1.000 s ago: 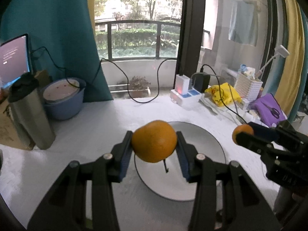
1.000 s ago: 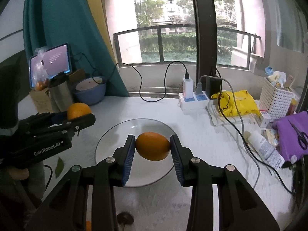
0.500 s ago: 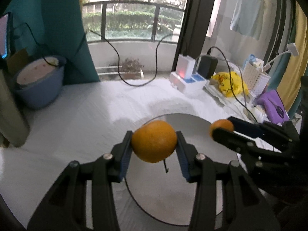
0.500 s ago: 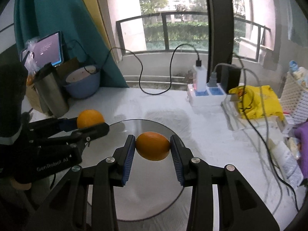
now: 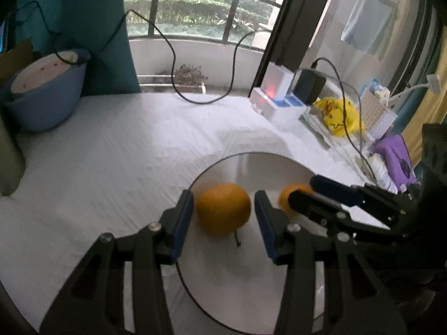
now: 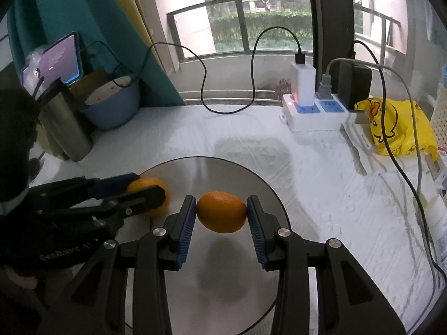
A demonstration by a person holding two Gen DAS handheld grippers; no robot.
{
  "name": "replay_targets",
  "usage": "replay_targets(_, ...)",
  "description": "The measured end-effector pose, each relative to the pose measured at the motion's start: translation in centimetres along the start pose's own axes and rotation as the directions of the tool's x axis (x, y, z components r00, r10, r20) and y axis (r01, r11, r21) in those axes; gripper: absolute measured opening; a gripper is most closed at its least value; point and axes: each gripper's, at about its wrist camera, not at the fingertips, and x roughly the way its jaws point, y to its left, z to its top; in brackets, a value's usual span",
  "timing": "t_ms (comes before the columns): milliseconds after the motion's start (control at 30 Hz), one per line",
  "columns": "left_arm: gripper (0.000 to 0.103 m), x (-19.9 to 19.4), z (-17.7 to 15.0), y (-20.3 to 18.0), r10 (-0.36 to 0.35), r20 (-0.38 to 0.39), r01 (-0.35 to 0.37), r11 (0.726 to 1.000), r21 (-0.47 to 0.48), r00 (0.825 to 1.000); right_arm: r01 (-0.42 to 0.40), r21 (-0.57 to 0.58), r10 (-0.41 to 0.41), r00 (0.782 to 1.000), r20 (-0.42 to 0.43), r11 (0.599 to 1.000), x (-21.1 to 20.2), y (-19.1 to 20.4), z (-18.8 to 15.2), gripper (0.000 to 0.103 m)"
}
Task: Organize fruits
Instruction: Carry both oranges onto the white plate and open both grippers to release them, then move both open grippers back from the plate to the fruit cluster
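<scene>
A round grey plate (image 5: pixel 279 167) lies on the white cloth; it also shows in the right wrist view (image 6: pixel 223 173). My left gripper (image 5: pixel 223 212) is open around an orange (image 5: pixel 223 209) that rests on the plate's left part, with gaps at both pads. That orange (image 6: pixel 159 188) shows partly behind the left gripper's fingers (image 6: pixel 139 198) in the right wrist view. My right gripper (image 6: pixel 221 213) is shut on a second orange (image 6: pixel 221 211) and holds it above the plate. This second orange (image 5: pixel 287 192) peeks out behind the right gripper's fingers (image 5: pixel 304 198).
A blue basin (image 6: pixel 114 103) and a steel flask (image 6: pixel 65 122) stand at the back left. A power strip with chargers and cables (image 6: pixel 310 111), a yellow bag (image 6: pixel 396 122) and a white basket (image 5: pixel 377 111) crowd the back right.
Both grippers have come down over the plate. My left gripper has opened and its orange now rests on the plate. My right gripper still holds its orange.
</scene>
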Motion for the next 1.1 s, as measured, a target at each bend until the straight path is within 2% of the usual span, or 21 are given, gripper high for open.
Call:
replay_targets(100, 0.051, -1.1, 0.2, -0.2, -0.004, 0.023, 0.004, 1.000, -0.002, 1.000, 0.005, -0.002, -0.005, 1.000, 0.018, 1.000, -0.8, 0.2, 0.1, 0.048)
replay_targets(167, 0.061, -1.9, 0.3, -0.4, -0.007, 0.038, 0.007, 1.000, -0.002, 0.999, 0.011, -0.006, -0.011, 0.999, 0.035, 1.000, -1.7, 0.4, 0.1, 0.048)
replay_targets(300, 0.070, -4.0, 0.0, -0.9, -0.012, 0.077, 0.011, 1.000, 0.012, 0.997, 0.020, -0.016, -0.019, 0.998, 0.059, 1.000, -3.4, 0.9, 0.0, 0.048)
replay_targets(833, 0.070, -11.0, -2.7, -3.4, -0.012, 0.150, 0.003, 0.998, 0.062, 0.989, 0.061, -0.014, -0.059, 0.991, 0.120, 0.998, -10.6, 2.2, -3.2, 0.048)
replay_targets(1100, 0.070, -13.0, -4.8, -4.2, -0.006, 0.153, -0.005, 0.997, 0.074, 0.988, 0.068, -0.011, -0.066, 0.989, 0.132, 0.998, -13.6, 2.6, -5.6, 0.048)
